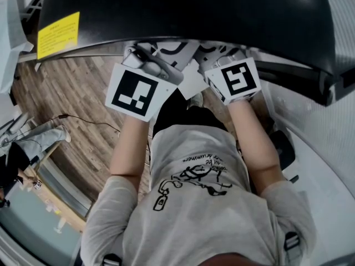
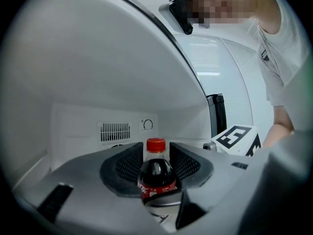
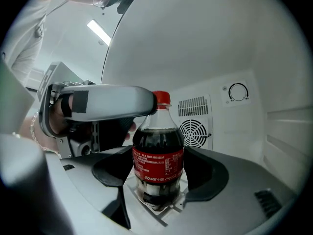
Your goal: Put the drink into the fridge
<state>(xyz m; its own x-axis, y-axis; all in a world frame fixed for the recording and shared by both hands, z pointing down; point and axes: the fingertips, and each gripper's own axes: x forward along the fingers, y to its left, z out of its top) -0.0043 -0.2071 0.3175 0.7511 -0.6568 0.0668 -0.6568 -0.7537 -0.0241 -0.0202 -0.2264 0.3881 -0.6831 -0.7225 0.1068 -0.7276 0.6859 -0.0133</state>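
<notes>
Cola bottle (image 3: 158,155), red cap (image 3: 161,98) uppermost, stands upright on the white floor inside the fridge (image 3: 234,131), in front of the back wall's round fan grille (image 3: 194,131), slotted vent (image 3: 193,105) and dial (image 3: 238,92). The right gripper (image 3: 159,173) is closed on the bottle's body at label height, with a dark pad lying against each side. The left gripper (image 2: 156,160) reaches in from the other side. Its jaws stand apart, flanking the bottle's neck and shoulder without visibly pressing, and one grey finger (image 3: 112,102) ends at the cap. The right gripper's marker cube (image 2: 237,138) lies just beside the left gripper. In the head view both marker cubes (image 1: 136,93) sit side by side beneath a dark curved surface (image 1: 194,10), above a wooden floor (image 1: 72,93).
</notes>
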